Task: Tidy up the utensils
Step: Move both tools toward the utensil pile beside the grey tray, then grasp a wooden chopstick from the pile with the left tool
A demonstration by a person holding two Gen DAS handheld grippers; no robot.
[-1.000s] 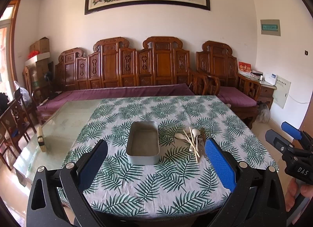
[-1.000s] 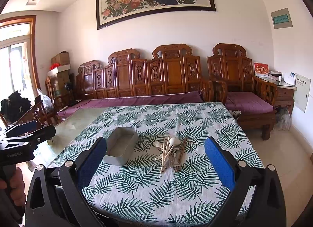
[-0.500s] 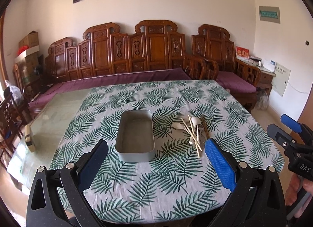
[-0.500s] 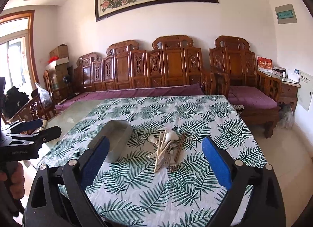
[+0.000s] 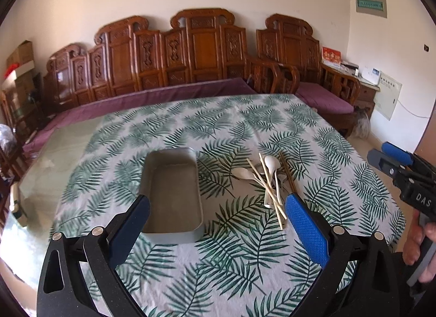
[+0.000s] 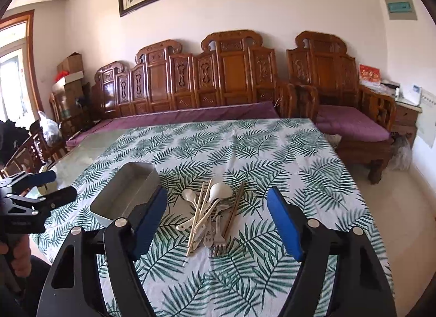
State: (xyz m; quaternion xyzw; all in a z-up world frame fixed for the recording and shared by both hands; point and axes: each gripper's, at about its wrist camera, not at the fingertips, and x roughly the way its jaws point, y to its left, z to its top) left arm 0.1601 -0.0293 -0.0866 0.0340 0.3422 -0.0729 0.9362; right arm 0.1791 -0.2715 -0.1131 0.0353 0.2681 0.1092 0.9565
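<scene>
On leaf-print tablecloth (image 6: 245, 147): one metal tray (image 6: 128, 191), two white spoons (image 6: 218, 191).

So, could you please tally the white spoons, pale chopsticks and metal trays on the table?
white spoons: 2
pale chopsticks: 2
metal tray: 1
Total: 5

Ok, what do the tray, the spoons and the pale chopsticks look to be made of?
Tray: probably metal, dull grey, thin rolled rim, faint sheen. Spoons: white, smooth and glossy, so ceramic or plastic; can't tell which. Pale chopsticks: matte tan, likely bamboo or light wood.
</scene>
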